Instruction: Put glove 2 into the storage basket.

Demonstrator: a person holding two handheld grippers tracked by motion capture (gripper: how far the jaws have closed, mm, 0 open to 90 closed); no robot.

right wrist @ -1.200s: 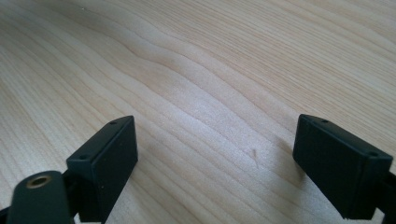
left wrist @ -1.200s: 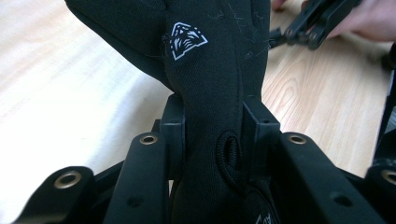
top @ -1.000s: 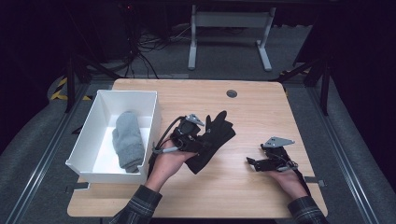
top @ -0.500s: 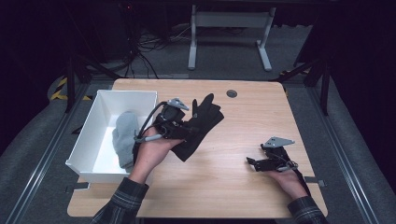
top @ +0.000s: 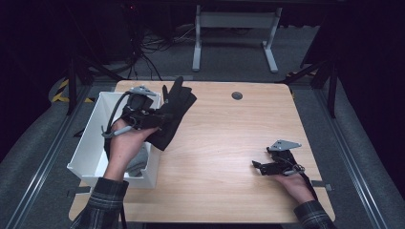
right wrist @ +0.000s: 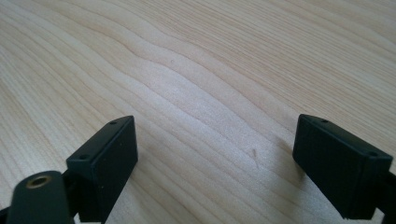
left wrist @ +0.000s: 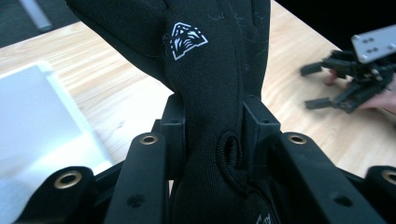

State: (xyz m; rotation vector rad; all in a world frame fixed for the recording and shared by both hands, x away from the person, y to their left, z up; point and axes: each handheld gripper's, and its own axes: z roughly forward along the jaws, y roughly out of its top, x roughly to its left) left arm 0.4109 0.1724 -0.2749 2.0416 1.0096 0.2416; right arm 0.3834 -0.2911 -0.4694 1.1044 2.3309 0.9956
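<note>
The black glove (top: 173, 114) hangs pinched in my left gripper (top: 153, 118), left of centre in the high view, over the right wall of the white bin (top: 90, 143). Its fingers point up toward the far edge of the table (top: 229, 143), and its lower part droops below my jaws toward the wood. In the left gripper view the glove (left wrist: 210, 70) rises through the middle of the frame, a small white emblem printed on it in the upper centre, and my two jaws are pressed against it from either side. My left hand (top: 125, 145) sits over the bin, a plaid sleeve at the lower left of the frame. Inside the bin, partly hidden under that hand, lies something grey (top: 138, 162); I cannot tell what it is.

My right gripper (top: 260, 167) rests low on the table at the lower right of the high view, well apart from the glove. In the right gripper view its jaws stand spread wide with bare wood grain (right wrist: 210, 93) between them, nothing held. The same gripper (left wrist: 322, 86) appears at the right edge of the left gripper view.
</note>
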